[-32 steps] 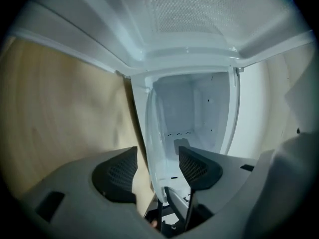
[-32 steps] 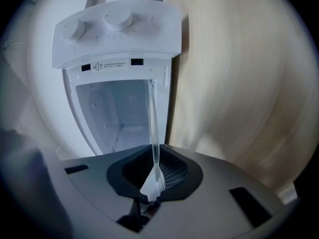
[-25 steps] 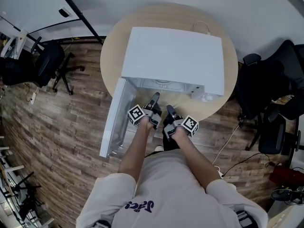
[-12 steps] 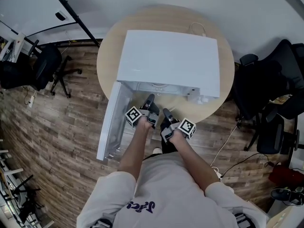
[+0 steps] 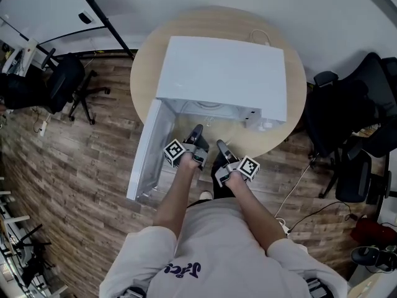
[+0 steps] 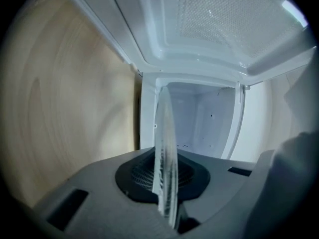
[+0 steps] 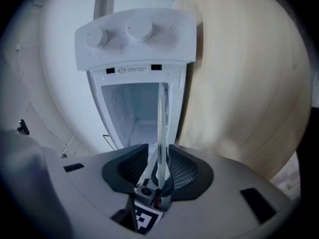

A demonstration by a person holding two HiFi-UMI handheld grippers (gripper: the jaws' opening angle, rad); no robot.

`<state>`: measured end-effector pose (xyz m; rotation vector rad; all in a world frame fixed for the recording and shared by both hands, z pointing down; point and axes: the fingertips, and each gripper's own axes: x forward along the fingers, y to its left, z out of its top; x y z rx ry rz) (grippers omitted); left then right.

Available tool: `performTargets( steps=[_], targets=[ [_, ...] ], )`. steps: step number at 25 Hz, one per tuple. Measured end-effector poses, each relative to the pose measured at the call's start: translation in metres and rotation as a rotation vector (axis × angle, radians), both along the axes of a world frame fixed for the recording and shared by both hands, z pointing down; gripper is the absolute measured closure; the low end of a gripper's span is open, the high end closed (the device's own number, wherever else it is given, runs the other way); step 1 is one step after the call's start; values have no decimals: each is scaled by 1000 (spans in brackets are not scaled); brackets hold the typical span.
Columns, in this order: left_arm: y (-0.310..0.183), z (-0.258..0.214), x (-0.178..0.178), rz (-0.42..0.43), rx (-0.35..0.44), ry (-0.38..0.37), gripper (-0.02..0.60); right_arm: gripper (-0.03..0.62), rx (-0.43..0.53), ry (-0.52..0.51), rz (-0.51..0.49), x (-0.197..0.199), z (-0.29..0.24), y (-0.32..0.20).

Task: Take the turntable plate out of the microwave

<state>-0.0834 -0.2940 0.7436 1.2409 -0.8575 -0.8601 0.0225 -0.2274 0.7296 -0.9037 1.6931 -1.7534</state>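
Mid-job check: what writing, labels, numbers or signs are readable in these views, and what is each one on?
No text here can be quoted.
Microwave control panel: a label strip with a small triangle sign and one line of print, too small to read.
Knobs: no readable marks.
Shirt: dark script print, upside down in the head view, too small to read for sure.

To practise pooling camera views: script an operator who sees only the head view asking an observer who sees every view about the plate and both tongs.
Operator: Do the left tongs hold the plate?
Observer: Yes, they have just been closing and now pinch it edge-on.
Operator: And the right tongs?
Observer: They have just been opening; the plate stands between them, with a gap on one side.
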Motion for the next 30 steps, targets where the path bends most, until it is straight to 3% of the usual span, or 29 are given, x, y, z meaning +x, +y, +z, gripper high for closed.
performTargets(
  steps=[2, 4, 11, 16, 25, 27, 30],
  targets=[
    [10, -5, -1, 8, 4, -9, 549, 419, 18, 39, 4, 8, -2, 2],
    [20, -11, -1, 8, 5, -11, 549, 387, 31, 74, 5, 13, -6, 4],
    [60, -37, 0, 2, 5, -6, 549, 376, 94, 73, 47, 27, -27, 6],
    [84, -56, -2, 11, 19, -9, 549, 368, 121, 85, 2, 18, -49, 12],
    [116, -95, 5, 53, 60, -29, 549, 370, 148, -30, -58, -4, -92, 29],
    [122, -103, 8, 63, 53, -49, 549, 450, 127, -48, -20, -2, -97, 34],
    [129, -116, 11, 86, 71, -83, 549, 494, 101, -58, 21, 3, -103, 43]
  ],
)
